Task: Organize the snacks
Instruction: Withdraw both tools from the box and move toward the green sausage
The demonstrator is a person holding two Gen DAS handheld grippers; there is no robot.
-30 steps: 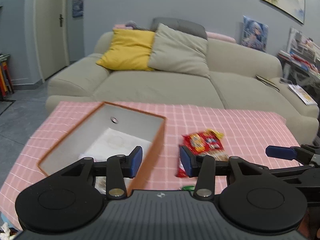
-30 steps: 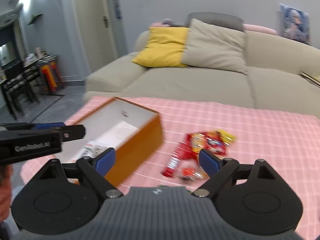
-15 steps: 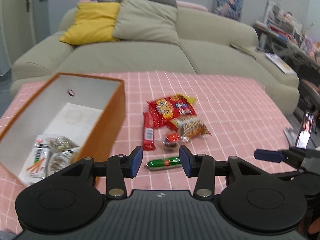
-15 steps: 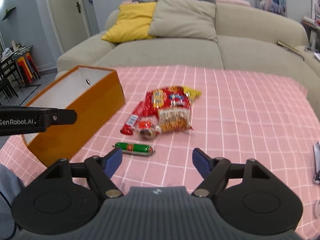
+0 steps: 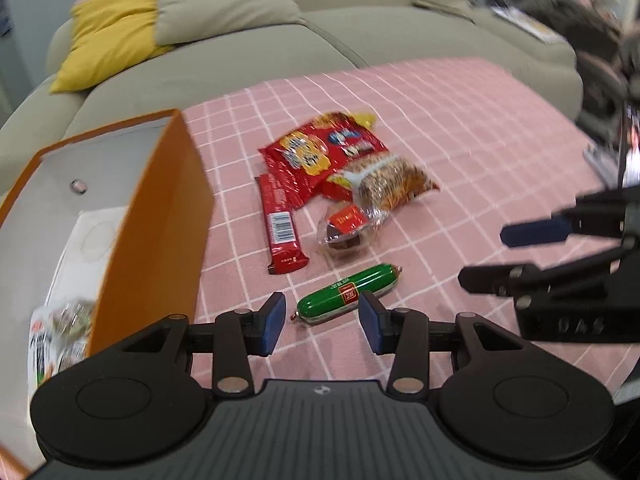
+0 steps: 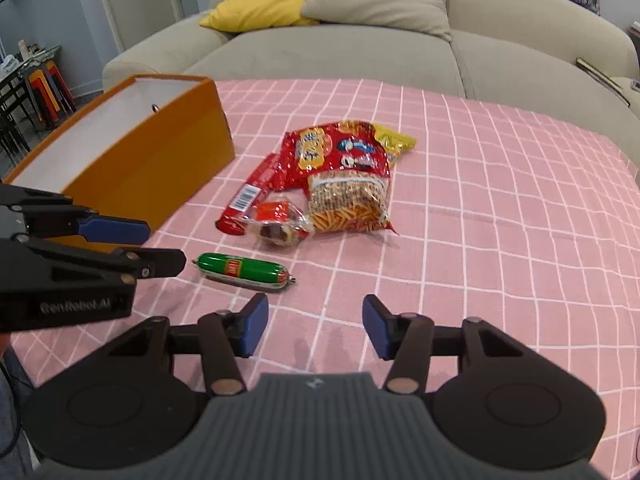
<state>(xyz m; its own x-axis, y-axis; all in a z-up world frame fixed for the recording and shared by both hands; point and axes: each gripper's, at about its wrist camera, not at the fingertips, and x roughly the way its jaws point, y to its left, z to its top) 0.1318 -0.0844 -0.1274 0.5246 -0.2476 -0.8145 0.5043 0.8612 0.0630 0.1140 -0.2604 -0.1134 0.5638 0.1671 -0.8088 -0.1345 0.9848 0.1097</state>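
While our left gripper [image 5: 322, 322] hangs released just before the green sausage [image 5: 347, 293], our right gripper [image 6: 315, 325] also gapes, holding nothing. Beyond the sausage, 4 snack packets [image 6: 340, 176] lie clustered on the pink tablecloth [image 6: 500, 216] beside the orange box [image 6: 160, 168].

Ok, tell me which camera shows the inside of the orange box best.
The left wrist view: it looks down into the orange box, showing the white floor and a snack packet at its near end. The right wrist view shows mostly the box's outer orange wall and only a strip of inner wall.
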